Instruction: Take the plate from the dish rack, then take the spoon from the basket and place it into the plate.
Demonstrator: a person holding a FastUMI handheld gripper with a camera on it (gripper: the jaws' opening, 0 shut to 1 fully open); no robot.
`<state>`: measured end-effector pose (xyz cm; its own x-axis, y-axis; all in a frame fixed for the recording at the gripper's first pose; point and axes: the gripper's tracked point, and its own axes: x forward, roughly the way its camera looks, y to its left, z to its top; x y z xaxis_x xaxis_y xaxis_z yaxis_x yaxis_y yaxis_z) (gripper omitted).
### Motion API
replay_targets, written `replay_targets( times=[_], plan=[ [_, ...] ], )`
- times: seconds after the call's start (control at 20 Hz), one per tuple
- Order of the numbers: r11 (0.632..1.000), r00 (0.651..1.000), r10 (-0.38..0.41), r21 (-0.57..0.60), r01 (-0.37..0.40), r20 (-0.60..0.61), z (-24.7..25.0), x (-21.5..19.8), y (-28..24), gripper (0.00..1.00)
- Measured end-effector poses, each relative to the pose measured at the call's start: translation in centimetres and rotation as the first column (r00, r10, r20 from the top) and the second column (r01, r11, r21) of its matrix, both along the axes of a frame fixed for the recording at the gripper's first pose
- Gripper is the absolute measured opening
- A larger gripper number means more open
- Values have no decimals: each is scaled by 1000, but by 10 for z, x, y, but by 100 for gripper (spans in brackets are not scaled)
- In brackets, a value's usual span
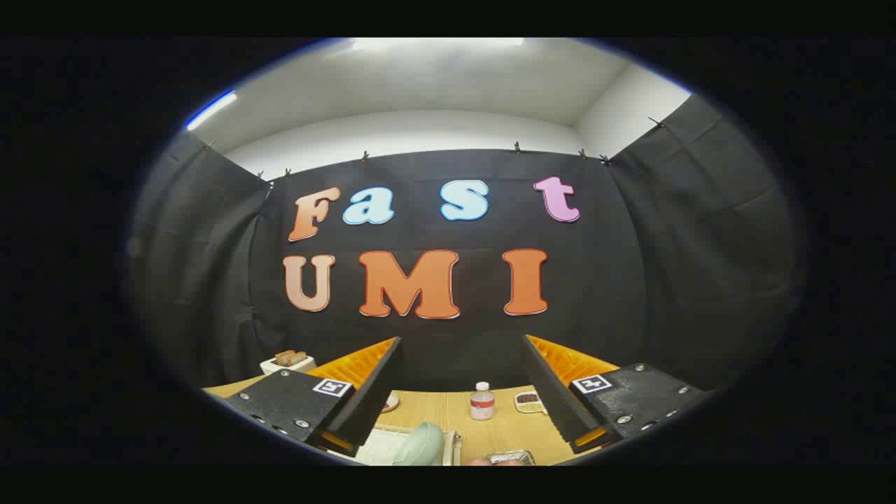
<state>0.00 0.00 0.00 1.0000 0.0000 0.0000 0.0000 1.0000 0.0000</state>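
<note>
My gripper (462, 343) is held high above the table, its two fingers spread wide apart with nothing between them. Far below, between the fingers, a pale green plate (420, 444) stands on edge in a white dish rack (381, 448). A shiny metal basket (511, 458) lies to the right of the rack, mostly cut off. The spoon is hidden from me.
On the wooden table (448, 413) beyond the rack stand a small white bottle with a red cap (481, 402), a small tray of dark pieces (530, 402) and a little dish (390, 402). A white box with brown items (288, 361) sits at the back left.
</note>
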Motion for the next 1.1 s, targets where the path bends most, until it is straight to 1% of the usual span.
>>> replay_targets(
  times=[0.15, 0.3, 0.6, 0.65, 0.8, 0.9, 0.95, 1.0, 1.1],
  plan=[
    [1000, 999, 5, -11, -6, -52, -8, 2, 1, 98],
    [999, 996, 30, 16, -29, -88, -11, 1, 8, 98],
    [999, 984, 45, 25, -41, -171, -23, 5, 12, 98],
    [999, 984, 47, 21, -44, -175, -23, 7, 14, 98],
    [998, 974, 37, -45, -48, -222, -33, 15, 11, 99],
    [996, 959, 39, -68, -61, -281, -48, 13, 11, 99],
    [995, 947, 54, -58, -76, -316, -56, 13, 15, 99],
    [995, 928, 70, -37, -90, -365, -68, 12, 19, 98],
    [995, 879, 94, 3, -104, -467, -91, 10, 25, 99]
  ],
)
